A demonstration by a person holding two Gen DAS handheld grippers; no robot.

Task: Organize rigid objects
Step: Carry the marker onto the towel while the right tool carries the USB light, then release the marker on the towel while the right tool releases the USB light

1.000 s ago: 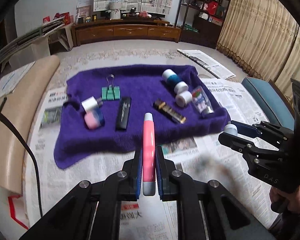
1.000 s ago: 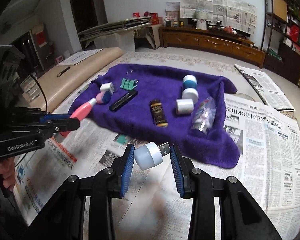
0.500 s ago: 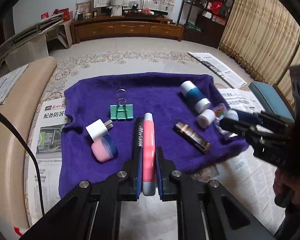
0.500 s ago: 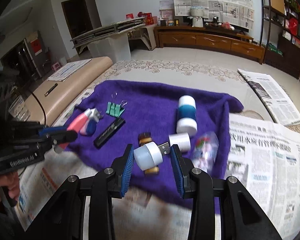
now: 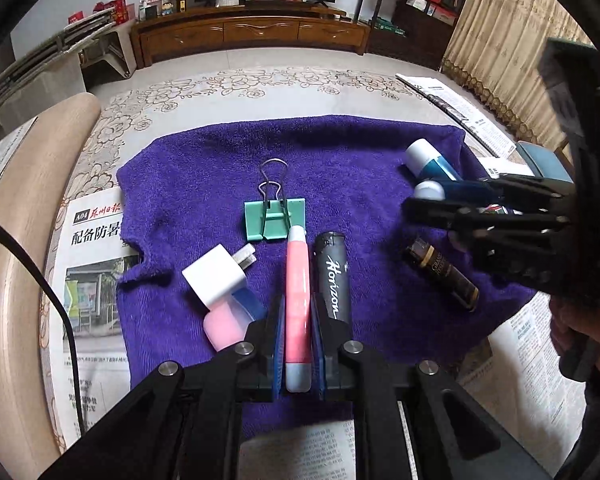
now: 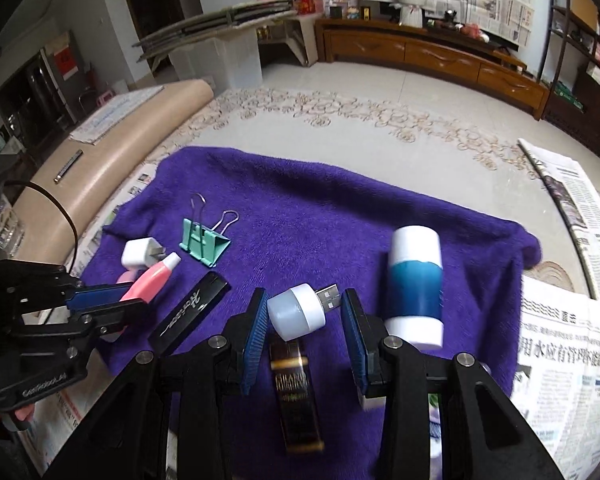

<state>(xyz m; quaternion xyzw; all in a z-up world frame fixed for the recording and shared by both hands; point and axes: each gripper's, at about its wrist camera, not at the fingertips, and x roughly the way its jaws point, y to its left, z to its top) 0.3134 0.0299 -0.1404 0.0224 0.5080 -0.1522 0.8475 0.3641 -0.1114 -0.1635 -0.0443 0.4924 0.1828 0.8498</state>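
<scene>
The left gripper is clamped on a pink tube over the purple towel, between a white plug and a black case. The right gripper grips a USB light above a brown tube.

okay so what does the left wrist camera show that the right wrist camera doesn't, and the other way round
Only the left wrist view shows the curtains and the pink-and-blue case beneath the white charger plug.

Only the right wrist view shows the small USB light clearly between the right tongs, plus a pen on the beige roll.

Both show the purple towel, green binder clip, black Horizon bar, and the pink tube gripped by the left tongs.
</scene>
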